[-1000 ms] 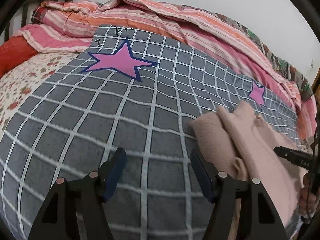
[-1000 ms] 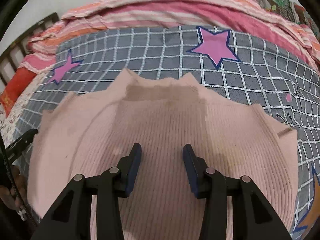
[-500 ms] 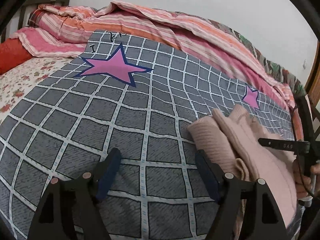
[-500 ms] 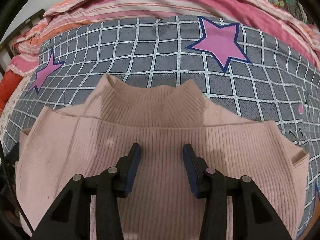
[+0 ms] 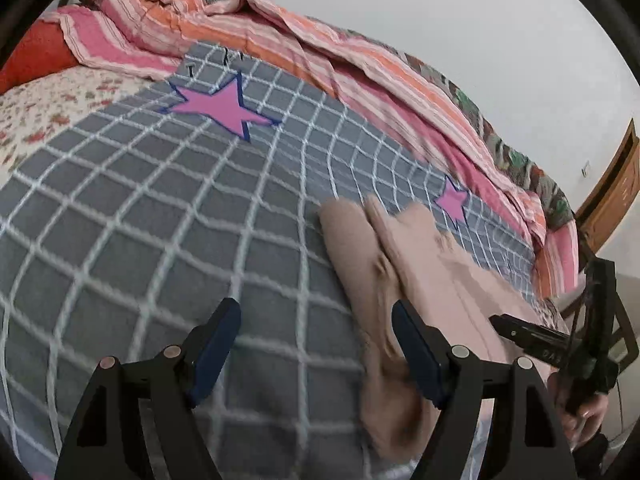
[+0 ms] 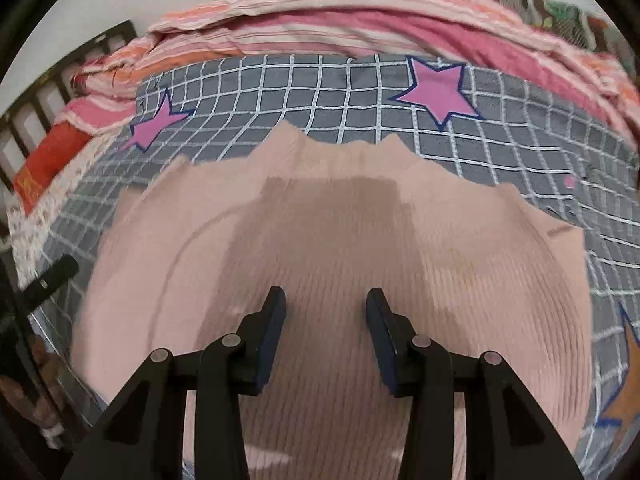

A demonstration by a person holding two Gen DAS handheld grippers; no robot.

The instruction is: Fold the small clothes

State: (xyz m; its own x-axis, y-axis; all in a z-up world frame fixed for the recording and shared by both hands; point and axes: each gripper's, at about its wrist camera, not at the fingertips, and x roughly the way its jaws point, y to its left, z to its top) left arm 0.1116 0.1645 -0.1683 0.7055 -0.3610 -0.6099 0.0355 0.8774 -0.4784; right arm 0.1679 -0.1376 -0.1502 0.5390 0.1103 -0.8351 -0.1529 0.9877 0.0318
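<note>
The pink ribbed knit sweater (image 6: 340,248) lies flat on the grey checked blanket (image 5: 168,216). The left gripper (image 5: 316,344) has just been opening, nothing between its jaws; the right gripper (image 6: 326,320) hovers spread above the cloth. Grip both layers at the edge, I think, and fold evenly.

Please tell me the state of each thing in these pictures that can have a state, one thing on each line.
Pink sweater: lying flat on the checked blanket, sides folded in, held by no gripper.
Left hand-held gripper: open, jaws just opening wider, nothing between them, beside the sweater's edge.
Right hand-held gripper: open, nothing pinched, over the sweater's middle.
Checked blanket: spread flat.
Striped quilt: bunched up behind the blanket.
</note>
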